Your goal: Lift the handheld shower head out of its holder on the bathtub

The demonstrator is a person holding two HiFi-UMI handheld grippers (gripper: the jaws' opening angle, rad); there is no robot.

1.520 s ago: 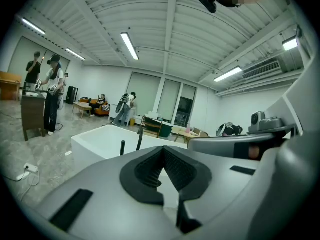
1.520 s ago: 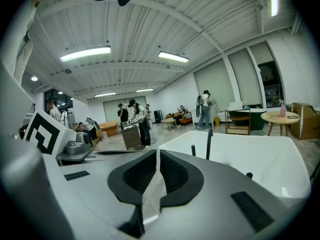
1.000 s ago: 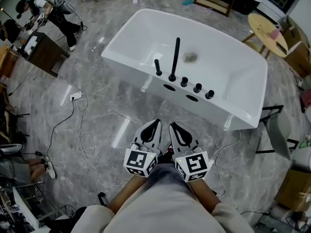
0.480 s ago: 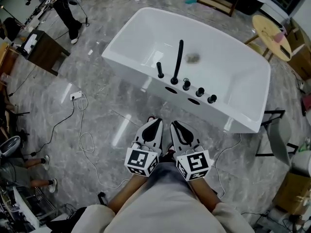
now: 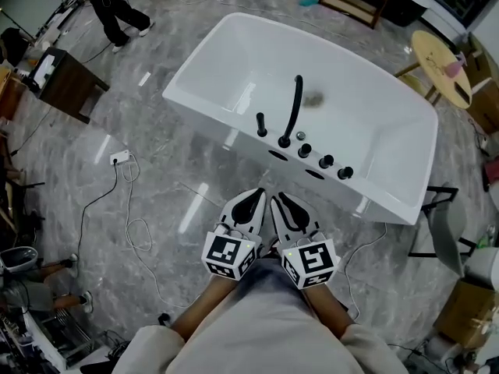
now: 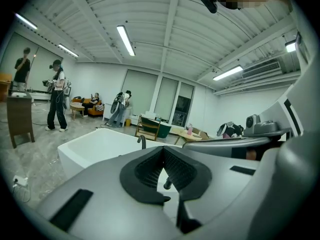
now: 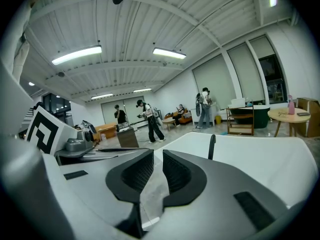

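- The left tongs (image 5: 254, 199) are closed, the pads meeting at their tips with nothing between them; their marker cube (image 5: 228, 255) sits at the near end, just above the person's lap.
- The right tongs (image 5: 281, 201) lie just beside them on the right; the jaws stand a narrow slit apart and hold nothing, and the right gripper view shows bare floor through the gap; their marker cube (image 5: 309, 265) is level with the other cube.
- Both tongs point forward over the grey marbled floor (image 5: 195, 170).
- Left of the left tongs, a white power strip (image 5: 119, 157) lies on the floor; its cable (image 5: 136, 224) loops back toward the person.
- Right of the right tongs, a black-framed chair (image 5: 440, 216) stands near the tub's end.
- Ahead of both tongs, well apart from them, stands the white bathtub (image 5: 366, 123); its near deck carries black fittings.
- The handheld shower head (image 5: 261, 124) stands upright in its holder on that deck, almost straight ahead of the left tongs and untouched by either pair.
- Just right of it rises the tall curved spout (image 5: 293, 107), arching over the basin; a row of knobs (image 5: 326, 161) runs on to the right, ahead of the right tongs.
- Far ahead on the right is a round wooden bench (image 5: 433, 53) with a pink bottle (image 5: 453, 67) on it; far ahead on the left is a dark cabinet (image 5: 66, 80), and beyond it a standing person (image 5: 117, 6).
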